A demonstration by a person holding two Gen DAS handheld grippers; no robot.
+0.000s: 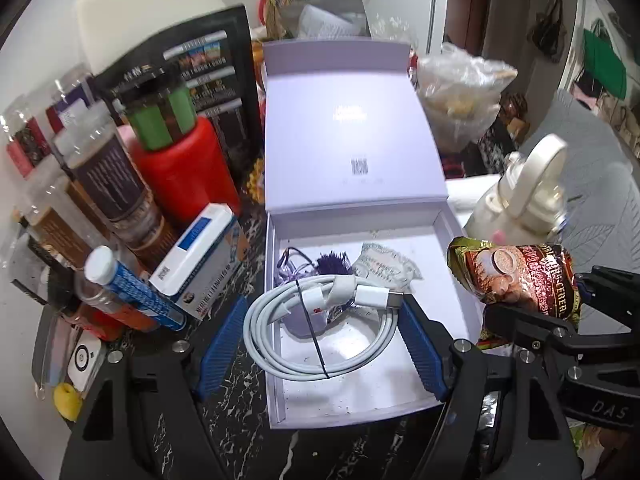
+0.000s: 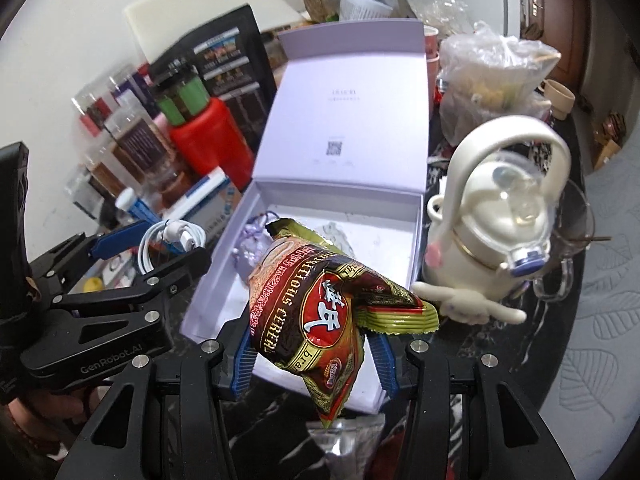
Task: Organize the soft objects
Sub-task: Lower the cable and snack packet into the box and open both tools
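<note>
My left gripper (image 1: 323, 305) is shut on a coiled white charging cable (image 1: 320, 332) tied with a thin black band. It hangs over the near left part of an open lilac box (image 1: 277, 320). On the box floor lie a purple tasselled pouch (image 1: 332, 266) and a crumpled white packet (image 1: 384, 266). My right gripper (image 2: 308, 340) is shut on a red and gold cereal sachet pack (image 2: 320, 312), held over the box's (image 2: 216, 280) near edge. The right wrist view shows the left gripper (image 2: 172, 240) with the cable (image 2: 160, 248) to the left of the box.
Jars, a red canister (image 1: 188, 176), a white medicine box (image 1: 200, 256) and a blue tube (image 1: 132, 288) crowd the left of the box. A white handled bottle (image 2: 492, 216), a glass mug (image 2: 572, 240) and a plastic bag (image 2: 488, 80) stand on its right. The tabletop (image 1: 240, 400) is dark marble.
</note>
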